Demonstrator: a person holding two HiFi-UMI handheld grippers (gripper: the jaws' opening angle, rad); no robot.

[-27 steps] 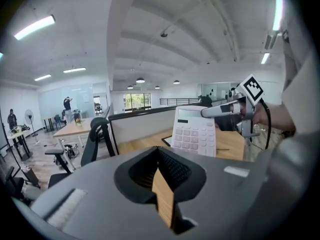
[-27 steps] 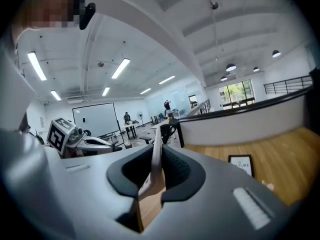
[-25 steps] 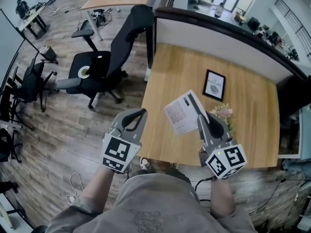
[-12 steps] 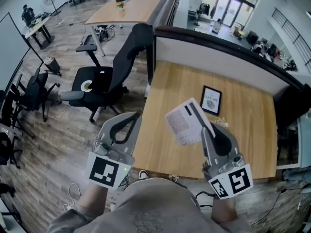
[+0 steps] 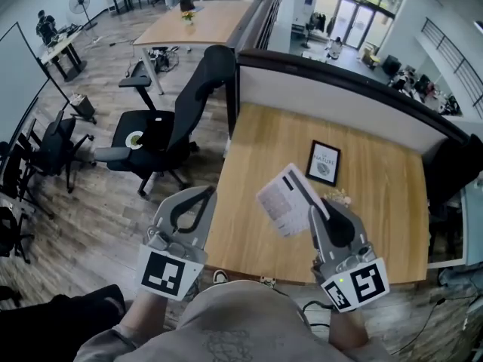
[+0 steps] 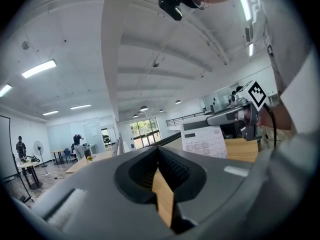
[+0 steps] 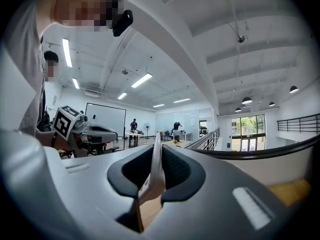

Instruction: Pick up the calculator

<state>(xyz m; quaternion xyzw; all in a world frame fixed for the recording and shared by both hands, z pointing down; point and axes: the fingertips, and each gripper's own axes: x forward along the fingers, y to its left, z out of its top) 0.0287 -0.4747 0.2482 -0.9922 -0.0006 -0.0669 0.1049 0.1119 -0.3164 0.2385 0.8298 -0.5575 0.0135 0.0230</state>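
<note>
Head view steeply down on desk (image 5: pixel 385 179), gripper views level, close behind jaws

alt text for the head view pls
The right tool holds a white calculator up over a wooden desk; the left tool is shut and empty beside it. A framed picture sits on the desk.

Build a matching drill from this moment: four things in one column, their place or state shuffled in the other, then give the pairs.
Things
1. calculator
2. picture frame
3. office chair
4. left gripper

Place or state
A. on the floor, beside the desk
B. jaws together, nothing in them
C. clamped in the right gripper, off the desk
D. sitting on the desk

Pairs: 1-C, 2-D, 3-A, 4-B
</note>
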